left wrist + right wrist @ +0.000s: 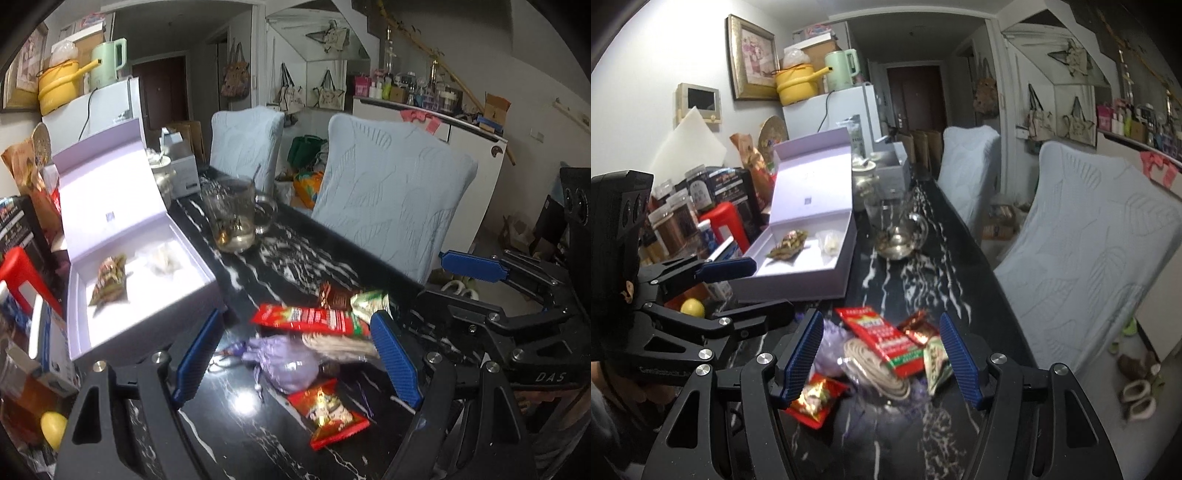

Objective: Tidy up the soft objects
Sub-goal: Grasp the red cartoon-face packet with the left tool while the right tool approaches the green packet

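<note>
A pile of soft packets lies on the black marble table (295, 266): a long red packet (314, 319), a purple pouch (291, 363), a coiled cord in clear wrap (343, 345) and a small red snack pack (328, 410). My left gripper (295, 356) hovers open over the pouch, its pads touching nothing. My right gripper (882, 356) is open too, straddling the red packet (882, 339), the coil (875, 369) and a green-white packet (936, 363). An open lavender box (147, 258) at the left holds a green-brown packet (110, 280) and a clear one (162, 262).
A glass mug (232, 218) with a little tea stands past the pile. Two chairs with pale blue covers (395, 199) line the table's right edge. Jars, boxes, a red container (724, 221) and a lemon (692, 306) crowd the left side.
</note>
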Demonstrator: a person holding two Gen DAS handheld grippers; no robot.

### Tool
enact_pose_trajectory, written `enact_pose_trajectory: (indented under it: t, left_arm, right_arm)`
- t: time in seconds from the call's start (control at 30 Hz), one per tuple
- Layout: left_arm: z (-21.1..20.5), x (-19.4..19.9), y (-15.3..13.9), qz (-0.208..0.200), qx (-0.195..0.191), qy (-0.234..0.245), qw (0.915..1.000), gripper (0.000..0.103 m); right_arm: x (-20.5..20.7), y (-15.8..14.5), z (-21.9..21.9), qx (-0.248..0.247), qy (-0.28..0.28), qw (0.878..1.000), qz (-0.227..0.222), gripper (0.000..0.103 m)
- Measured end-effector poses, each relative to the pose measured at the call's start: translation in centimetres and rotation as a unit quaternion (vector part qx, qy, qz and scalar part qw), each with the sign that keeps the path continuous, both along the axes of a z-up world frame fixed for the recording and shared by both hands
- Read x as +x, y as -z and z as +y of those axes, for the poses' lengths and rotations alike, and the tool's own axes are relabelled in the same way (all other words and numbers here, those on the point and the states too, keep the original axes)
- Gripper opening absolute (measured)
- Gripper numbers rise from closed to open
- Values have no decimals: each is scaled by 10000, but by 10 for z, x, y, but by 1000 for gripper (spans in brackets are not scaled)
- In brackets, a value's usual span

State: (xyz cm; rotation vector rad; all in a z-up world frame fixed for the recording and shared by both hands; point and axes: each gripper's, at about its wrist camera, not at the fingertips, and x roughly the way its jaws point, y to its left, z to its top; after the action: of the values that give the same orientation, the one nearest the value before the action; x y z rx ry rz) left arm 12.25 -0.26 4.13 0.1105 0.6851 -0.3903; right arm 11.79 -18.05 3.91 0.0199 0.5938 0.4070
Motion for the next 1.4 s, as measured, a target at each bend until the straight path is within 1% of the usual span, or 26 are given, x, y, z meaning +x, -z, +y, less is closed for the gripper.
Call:
enact_pose_trajectory:
  t: [0.27,0.53,0.67,0.93,1.0,1.1,1.17,1.2,1.23,1.27,1.3,1.33,1.4]
  left_arm:
    - [-2,0,40,624,-91,0,9980,82]
    - [-7,-7,70,945,-98,0,9955,82]
    - [-10,-7,87,1203,-108,24,9927,82]
    - [-11,-1,102,1354,-266,-134,9903,82]
    - [-12,1,106,1386,-248,-189,9899,82]
    - [-16,0,107,1228,-110,-204,9922,81]
    - [-18,-2,107,1140,-71,-166,9933,73]
    - [-19,-3,107,1098,-30,-165,9938,71]
    - [-19,-3,107,1066,-3,-160,9942,66]
    - [-20,-4,108,1004,34,-138,9948,56]
    - [-20,-5,107,959,69,-128,9953,51]
    - [-20,-5,107,947,80,-109,9954,52]
    - [-17,-4,107,982,-58,-54,9951,52]
  right_arm:
    - [-10,28,-6,61,108,9997,186,66]
    - [-13,53,-10,132,171,9987,466,66]
    - [-11,65,-13,185,199,9976,635,66]
    - [-7,74,-23,194,385,9964,737,66]
    - [-6,75,-24,201,398,9962,743,66]
    - [-4,75,-25,192,401,9962,746,66]
    - [-4,76,-25,197,402,9962,748,66]
    - [-3,76,-25,204,401,9961,758,66]
    - [-4,76,-25,202,402,9961,758,66]
    - [-4,76,-25,208,406,9960,765,66]
    - [-3,76,-25,211,405,9960,769,66]
    - [-2,76,-25,219,403,9960,772,66]
    - [-1,77,-25,233,398,9959,775,66]
